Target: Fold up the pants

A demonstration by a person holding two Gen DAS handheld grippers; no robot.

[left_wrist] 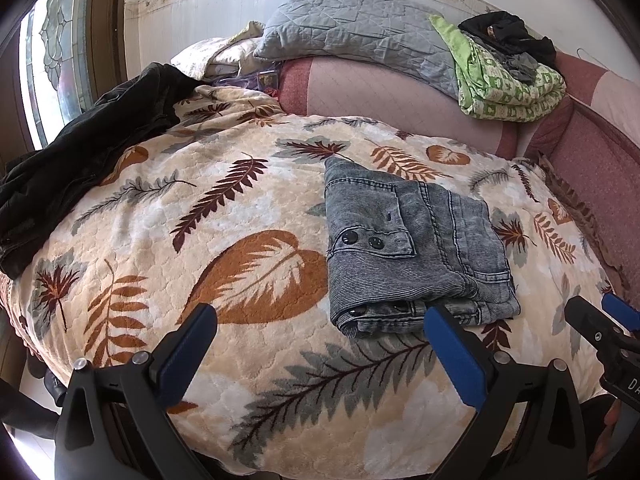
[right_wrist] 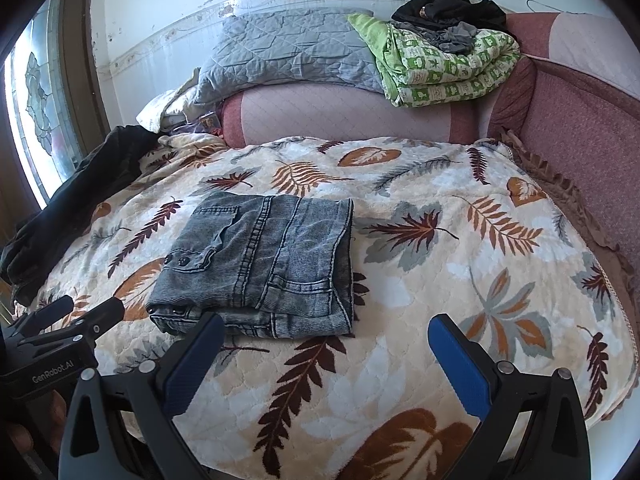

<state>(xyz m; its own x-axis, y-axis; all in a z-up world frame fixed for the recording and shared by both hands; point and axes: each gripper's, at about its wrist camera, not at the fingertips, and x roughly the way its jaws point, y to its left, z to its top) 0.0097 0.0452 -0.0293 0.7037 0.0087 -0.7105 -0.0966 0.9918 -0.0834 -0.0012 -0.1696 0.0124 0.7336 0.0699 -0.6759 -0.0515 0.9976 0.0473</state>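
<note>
Where the leaf-print blanket (left_wrist: 248, 216) fills mid-frame, 1 folded grey pants (left_wrist: 412, 248) bundle lies centre-right, long axis running away, just beyond both spread, empty grippers, left gripper (left_wrist: 320, 328) nearer, right gripper (right_wrist: 326, 334) alongside.

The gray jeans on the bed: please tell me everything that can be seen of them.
The gray jeans are washed denim with dark seams, folded into a compact, roughly square bundle, layered edges toward the cameras. A pocket flap with two dark snap buttons lies on top. They rest flat on the leaf-patterned blanket; neither gripper holds them.
</note>
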